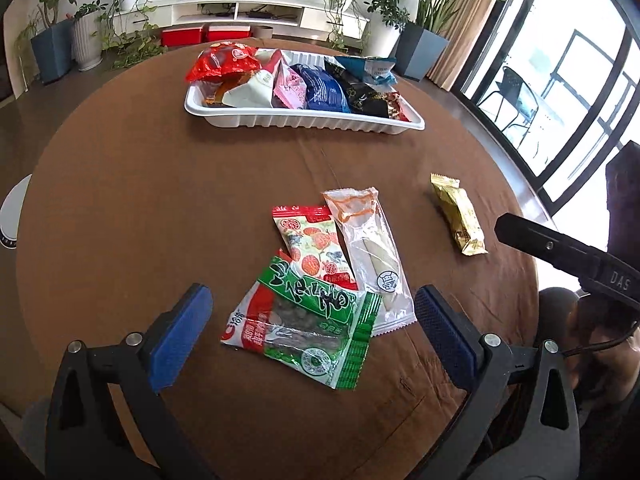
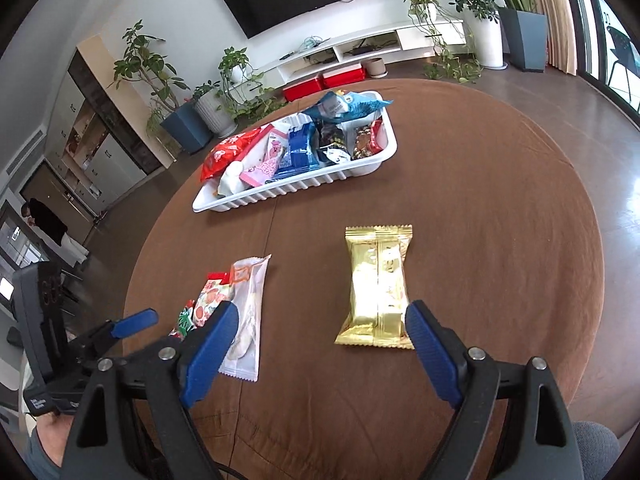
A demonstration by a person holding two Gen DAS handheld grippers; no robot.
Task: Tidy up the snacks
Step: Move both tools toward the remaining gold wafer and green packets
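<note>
A white ribbed tray [image 1: 304,122] [image 2: 288,194] with several snack packets stands at the far side of the round brown table. Nearer lie a green packet [image 1: 320,320], a red lychee-print packet [image 1: 316,246] and a clear packet [image 1: 372,256] [image 2: 250,312], overlapping in a small pile. A gold packet [image 1: 460,220] [image 2: 378,288] lies apart to their right. My left gripper [image 1: 312,316] hangs open above the green packet. My right gripper [image 2: 322,336] stands open, its fingers either side of the near end of the gold packet, not pressing on it.
The brown tablecloth [image 1: 160,200] [image 2: 480,200] has wide bare room on the left and right. Potted plants, a white TV bench and red boxes stand beyond the table. A person stands far off at the left in the right wrist view.
</note>
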